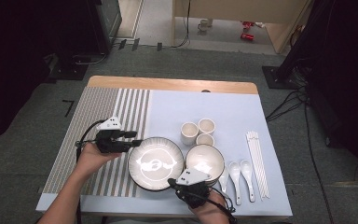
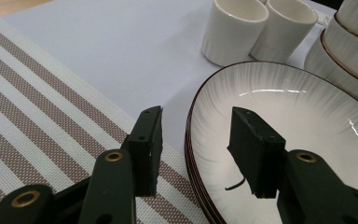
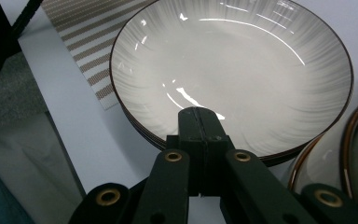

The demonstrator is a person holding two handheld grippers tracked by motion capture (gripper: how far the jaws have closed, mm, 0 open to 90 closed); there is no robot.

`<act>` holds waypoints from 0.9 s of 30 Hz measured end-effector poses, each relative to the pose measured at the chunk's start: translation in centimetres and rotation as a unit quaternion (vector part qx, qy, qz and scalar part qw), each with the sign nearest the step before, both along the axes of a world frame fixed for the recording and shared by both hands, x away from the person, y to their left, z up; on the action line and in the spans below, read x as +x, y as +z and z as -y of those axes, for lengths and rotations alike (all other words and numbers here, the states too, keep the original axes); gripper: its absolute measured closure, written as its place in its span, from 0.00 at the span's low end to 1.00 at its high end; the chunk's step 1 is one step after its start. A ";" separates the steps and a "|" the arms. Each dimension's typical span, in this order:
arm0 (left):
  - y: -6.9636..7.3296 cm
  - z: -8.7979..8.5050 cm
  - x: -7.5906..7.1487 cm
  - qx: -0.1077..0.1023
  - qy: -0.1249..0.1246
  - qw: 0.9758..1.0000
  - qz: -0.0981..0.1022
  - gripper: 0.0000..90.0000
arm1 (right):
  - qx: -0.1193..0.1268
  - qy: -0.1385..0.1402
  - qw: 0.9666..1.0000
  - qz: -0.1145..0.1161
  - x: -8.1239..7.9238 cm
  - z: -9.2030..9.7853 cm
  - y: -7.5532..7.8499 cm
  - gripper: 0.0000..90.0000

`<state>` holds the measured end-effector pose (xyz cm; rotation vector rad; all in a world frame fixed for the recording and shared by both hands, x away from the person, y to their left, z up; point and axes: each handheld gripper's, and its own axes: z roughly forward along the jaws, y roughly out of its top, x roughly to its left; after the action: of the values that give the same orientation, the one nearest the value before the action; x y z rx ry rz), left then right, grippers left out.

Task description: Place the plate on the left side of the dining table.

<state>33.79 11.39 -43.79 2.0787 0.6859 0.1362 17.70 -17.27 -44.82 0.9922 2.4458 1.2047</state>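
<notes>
A stack of white plates with dark rims (image 1: 156,163) sits in the middle of the table, with several rims showing one under the other (image 2: 193,158). My left gripper (image 1: 133,140) is at the stack's left edge. It is open (image 2: 196,149), one jaw outside over the striped mat and the other inside over the top plate (image 2: 307,116), and neither pad touches the rim. My right gripper (image 1: 171,182) is at the near edge of the plates (image 3: 233,60). Its jaws are shut together (image 3: 199,116) with nothing between them.
A stack of bowls (image 1: 205,158) stands right of the plates, close to my right gripper. Three white cups (image 1: 198,130) stand behind. Three white spoons (image 1: 237,176) and pale sticks (image 1: 257,163) lie at the right. A striped placemat (image 1: 98,121) covers the left side.
</notes>
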 end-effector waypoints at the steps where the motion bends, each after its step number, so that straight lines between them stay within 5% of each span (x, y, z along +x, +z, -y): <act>1: 0.0 0.0 0.0 0.000 0.000 1.000 0.001 0.61 | -0.002 0.000 1.000 0.001 0.0 0.1 -0.1 1.00; 27: -0.2 0.2 0.0 0.007 -0.001 1.000 0.004 0.60 | -0.014 0.003 1.000 -0.005 0.1 0.4 -0.5 1.00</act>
<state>33.79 11.23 -43.97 2.0920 0.6803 0.1488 17.77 -17.65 -45.36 0.9862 2.4679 1.1656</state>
